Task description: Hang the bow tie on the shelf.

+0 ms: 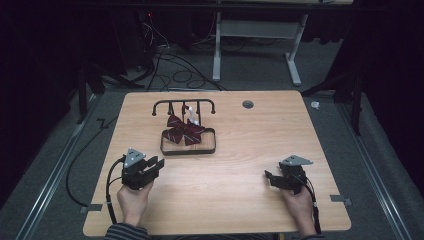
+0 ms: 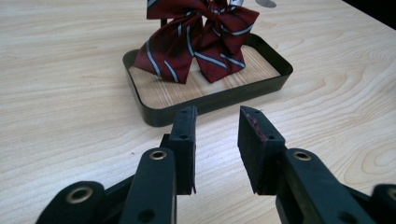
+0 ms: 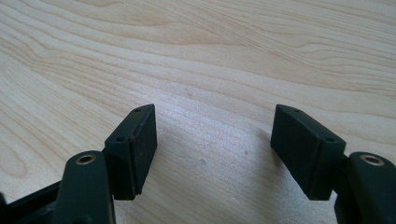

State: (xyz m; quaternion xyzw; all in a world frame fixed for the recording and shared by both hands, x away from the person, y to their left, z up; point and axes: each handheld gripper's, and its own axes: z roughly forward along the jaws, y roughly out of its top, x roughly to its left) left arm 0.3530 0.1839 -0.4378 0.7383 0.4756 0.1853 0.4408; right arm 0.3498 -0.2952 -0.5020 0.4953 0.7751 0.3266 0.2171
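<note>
Two tools (image 1: 159, 163) (image 1: 268, 177) parted; striped bow (image 2: 196, 37) unlabelled, tray (image 2: 154, 109).

Light wood table (image 1: 250, 200) with rounded corners, lit brightly from above; a round grommet hole (image 1: 247, 104) sits near its far edge. Grey carpet floor (image 1: 350, 165) surrounds it. Black cables (image 1: 172, 70) tangle on the floor beyond the far left corner. A white desk frame (image 1: 257, 37) stands farther back. Black curtains (image 1: 40, 60) close both sides; room dark.
</note>
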